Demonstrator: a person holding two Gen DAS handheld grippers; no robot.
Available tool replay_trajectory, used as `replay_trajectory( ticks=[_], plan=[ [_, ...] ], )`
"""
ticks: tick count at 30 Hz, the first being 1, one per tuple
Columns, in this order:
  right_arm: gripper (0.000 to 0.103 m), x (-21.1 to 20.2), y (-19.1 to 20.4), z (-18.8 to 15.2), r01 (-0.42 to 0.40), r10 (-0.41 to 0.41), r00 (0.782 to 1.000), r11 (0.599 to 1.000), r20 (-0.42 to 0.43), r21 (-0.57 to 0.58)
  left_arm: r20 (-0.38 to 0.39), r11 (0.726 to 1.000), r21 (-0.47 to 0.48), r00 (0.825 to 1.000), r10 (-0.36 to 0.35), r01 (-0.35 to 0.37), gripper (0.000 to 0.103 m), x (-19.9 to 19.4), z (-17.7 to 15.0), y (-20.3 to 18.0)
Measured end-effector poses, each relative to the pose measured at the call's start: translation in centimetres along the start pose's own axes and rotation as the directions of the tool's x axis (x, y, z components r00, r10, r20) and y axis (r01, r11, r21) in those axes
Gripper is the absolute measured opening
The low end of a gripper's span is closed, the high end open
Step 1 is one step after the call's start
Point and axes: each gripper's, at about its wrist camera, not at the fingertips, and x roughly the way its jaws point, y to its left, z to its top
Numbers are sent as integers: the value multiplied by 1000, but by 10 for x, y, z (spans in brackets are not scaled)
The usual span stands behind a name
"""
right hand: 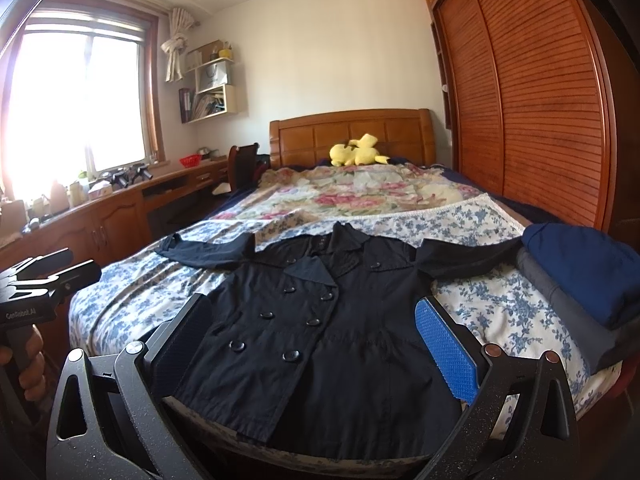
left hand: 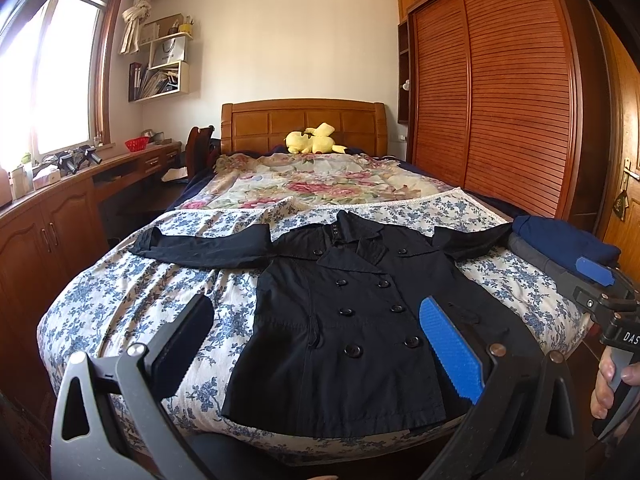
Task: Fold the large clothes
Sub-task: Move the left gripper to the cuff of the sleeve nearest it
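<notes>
My left gripper [left hand: 316,344] and right gripper [right hand: 314,344] hover with jaws apart over the flat black coat [left hand: 340,320]; I should pinch each sleeve near its cuff, folding inward.

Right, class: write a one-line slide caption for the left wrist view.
Open left gripper hovers above a black double-breasted coat spread flat, sleeves out, on a blue floral bedspread.

**Bedroom bits, non-task**

Yellow plush toy [left hand: 313,139] sits at wooden headboard [left hand: 304,120], on a pink floral quilt [left hand: 320,184]. Blue-white floral sheet [left hand: 132,292] covers bed's near end. Louvered wardrobe [left hand: 500,92] on the right. Left: window [left hand: 60,76], tied curtain [left hand: 138,12], wall shelves [left hand: 164,68] w/ papers, wooden desk [left hand: 132,164] w/ red basket [left hand: 137,144].
</notes>
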Motion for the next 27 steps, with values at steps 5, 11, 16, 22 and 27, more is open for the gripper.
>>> replay_trajectory(
  ticks=[5, 11, 16, 22, 27],
  plan=[
    [103, 14, -1, -6, -6, 6, 1000, 1000, -22, 8, -25, 1000, 5, 1000, -4, 4, 103, 21, -4, 3],
    [103, 41, -10, -12, -19, 20, 998, 1000, -63, 12, -43, 1000, 29, 999, 10, -9, 103, 52, -12, 6],
    [103, 76, -16, -17, -15, 15, 995, 1000, -94, 6, -105, 999, 47, 994, 23, -18, 103, 87, -22, 12],
    [103, 122, -18, -18, -35, 32, 992, 999, -119, -22, -164, 999, 33, 986, 31, -26, 103, 124, -38, 27],
    [103, 160, -13, -21, -63, 57, 989, 997, -137, -42, -203, 998, 34, 977, 60, -54, 103, 151, -46, 41]
  ],
)
